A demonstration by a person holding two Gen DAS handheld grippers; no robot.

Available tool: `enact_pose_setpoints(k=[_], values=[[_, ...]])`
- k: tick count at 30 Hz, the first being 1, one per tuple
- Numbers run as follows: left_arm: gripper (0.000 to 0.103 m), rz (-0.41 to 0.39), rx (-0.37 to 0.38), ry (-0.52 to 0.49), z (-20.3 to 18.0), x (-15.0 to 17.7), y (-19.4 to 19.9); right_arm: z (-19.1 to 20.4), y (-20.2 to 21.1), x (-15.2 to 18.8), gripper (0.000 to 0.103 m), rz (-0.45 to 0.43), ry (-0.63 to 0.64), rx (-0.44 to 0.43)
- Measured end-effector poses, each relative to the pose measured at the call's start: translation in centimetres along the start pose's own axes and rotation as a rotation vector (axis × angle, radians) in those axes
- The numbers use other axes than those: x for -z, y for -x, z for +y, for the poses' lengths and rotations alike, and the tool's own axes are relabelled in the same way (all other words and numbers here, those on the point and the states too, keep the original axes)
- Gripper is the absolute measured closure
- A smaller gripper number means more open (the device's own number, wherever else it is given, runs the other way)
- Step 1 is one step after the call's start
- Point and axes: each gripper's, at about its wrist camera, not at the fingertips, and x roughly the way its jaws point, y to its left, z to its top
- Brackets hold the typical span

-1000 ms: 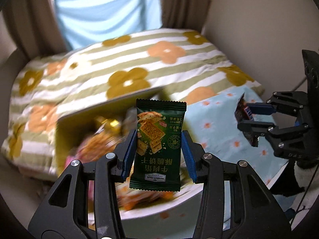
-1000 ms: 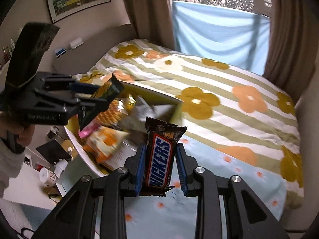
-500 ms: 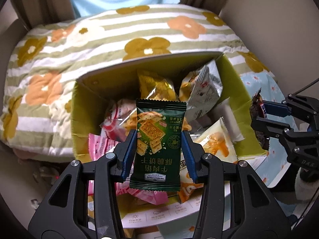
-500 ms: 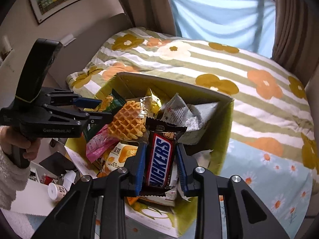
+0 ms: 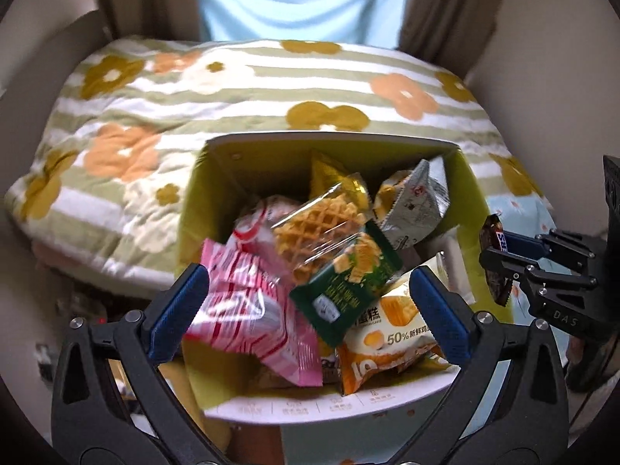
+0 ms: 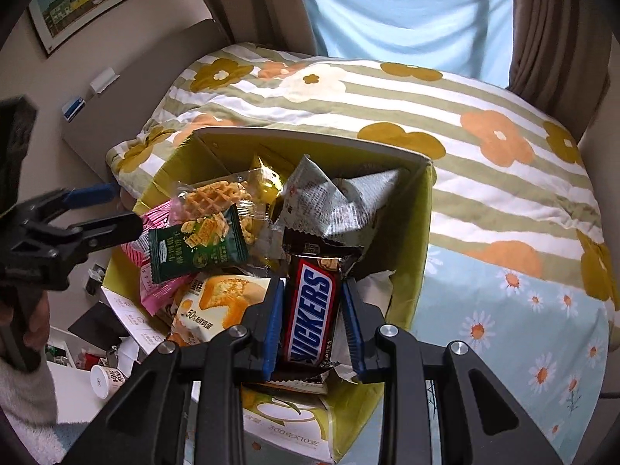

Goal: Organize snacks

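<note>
Released within the last half second, the green cracker packet [image 5: 347, 281] has left the left gripper [image 5: 310, 306], whose blue pads [image 5: 178, 312] have just swung wide apart with nothing pressed between them; the packet lies tilted among the snacks below and ahead of those jaws, where a second ago it stood upright in their clamp. Both tools have dropped toward the yellow-green cardboard box [image 5: 471, 190], which now fills the space ahead of each pair of fingers. Behind the box spreads a striped floral bedspread [image 5: 232, 89], with a pale blue daisy-print sheet [image 6: 523, 310] to the right of the right gripper [image 6: 313, 319]. That gripper stays clamped on a Snickers bar [image 6: 312, 306], held upright over the box's near right corner. Just beyond the open left jaws lie a pink striped wrapper [image 5: 248, 310], a clear-wrapped waffle [image 5: 317, 228] touching the green packet's far edge, an orange-and-white egg cake packet [image 5: 387, 341] beneath it, and a silver pouch [image 5: 416, 203] toward the far right wall. A hand [image 6: 27, 325] in a white fuzzy sleeve holds the left tool's handle.
</note>
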Motion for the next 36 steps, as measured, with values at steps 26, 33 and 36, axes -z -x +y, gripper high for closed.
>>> enact_pose_setpoints(k=[26, 33, 36], values=[[0.000, -0.038, -0.034, 0.033, -0.4, 4.0, 1.0, 0.3, 1.3, 1.6, 0.001, -0.054, -0.124, 0.113], [0.000, -0.158, -0.032, 0.003, -3.7, 3.9, 6.5, 1.0, 7.7, 2.1, 0.001, -0.168, -0.129, 0.151], [0.000, -0.207, -0.042, -0.012, -5.8, 4.7, 9.5, 0.9, 11.8, 3.1, 0.001, -0.217, -0.148, 0.198]])
